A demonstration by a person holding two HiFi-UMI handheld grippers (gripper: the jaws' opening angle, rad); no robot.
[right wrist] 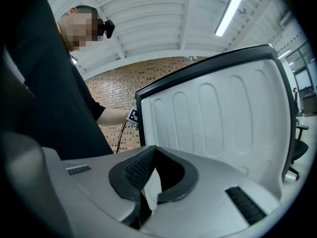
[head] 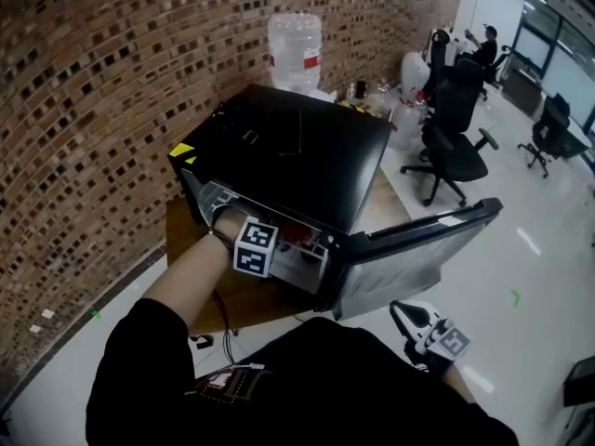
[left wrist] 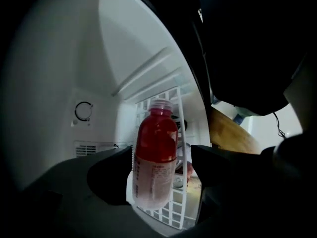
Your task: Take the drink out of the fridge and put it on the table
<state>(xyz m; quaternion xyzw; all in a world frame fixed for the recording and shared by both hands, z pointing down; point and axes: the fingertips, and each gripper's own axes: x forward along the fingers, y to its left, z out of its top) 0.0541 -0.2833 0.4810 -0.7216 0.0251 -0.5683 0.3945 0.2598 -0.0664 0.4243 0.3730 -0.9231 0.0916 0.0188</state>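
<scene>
Brick wall [head: 93, 82] stood behind black fridge [head: 307, 147], door [head: 409, 258] open. Left claw [left wrist: 162, 165] was wide apart around red drink bottle [left wrist: 156, 152], not squeezing. Right claw [right wrist: 146, 196] was closed up, empty.

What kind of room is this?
Probably an office: black swivel chairs, a big clear water-cooler bottle by the brick wall, and a small black fridge.

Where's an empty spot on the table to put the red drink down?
The wooden table is bare in front of the fridge, under the reaching arm, and in a strip between the fridge's side and its open door. The fridge's flat top is bare too. Behind the fridge it is crowded: a water jug and small things.
</scene>
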